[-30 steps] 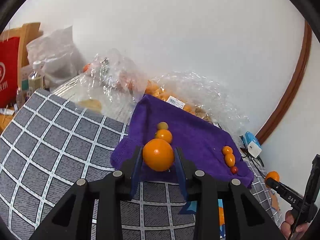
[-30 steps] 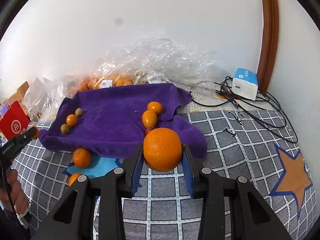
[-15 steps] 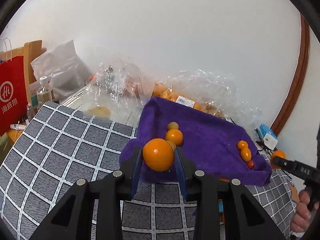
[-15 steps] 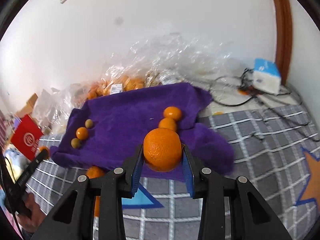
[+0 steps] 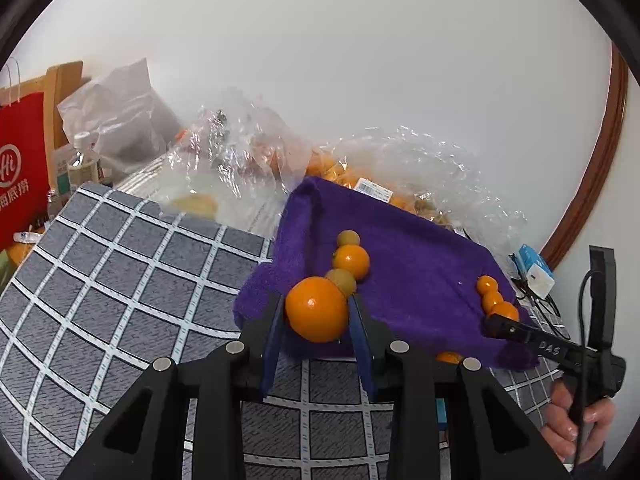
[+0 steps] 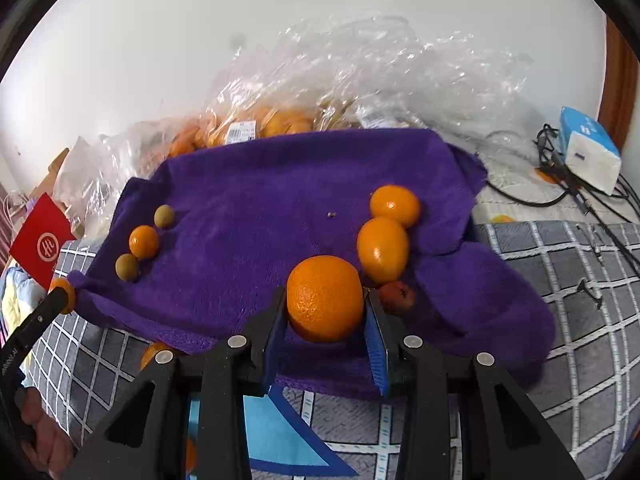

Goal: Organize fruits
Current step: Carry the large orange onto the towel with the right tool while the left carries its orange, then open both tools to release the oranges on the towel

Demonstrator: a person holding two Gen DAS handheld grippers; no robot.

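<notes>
My left gripper (image 5: 316, 305) is shut on a small smooth orange (image 5: 317, 316), just in front of a row of three small fruits (image 5: 352, 260) on the left part of the purple cloth (image 5: 416, 272). In the right wrist view my right gripper (image 6: 325, 300) is shut on a larger, pitted orange (image 6: 324, 292) over the cloth's (image 6: 260, 200) near edge. It hangs close beside an oval orange fruit (image 6: 382, 250), a round one (image 6: 394, 205) and a small red one (image 6: 396, 296). The left gripper's finger (image 6: 44, 316) shows at the cloth's left corner.
Crinkled clear plastic bags (image 6: 360, 80) with more oranges lie behind the cloth against the wall. A tissue pack (image 6: 588, 156) and black cables (image 6: 560, 196) are at the right. An orange (image 6: 154, 354) lies on the grey checked mat (image 6: 580, 320). A red bag (image 5: 20, 172) stands far left.
The right gripper has moved forward and down with its orange, from the mat's side to over the cloth beside the right row. The left gripper has barely moved.
</notes>
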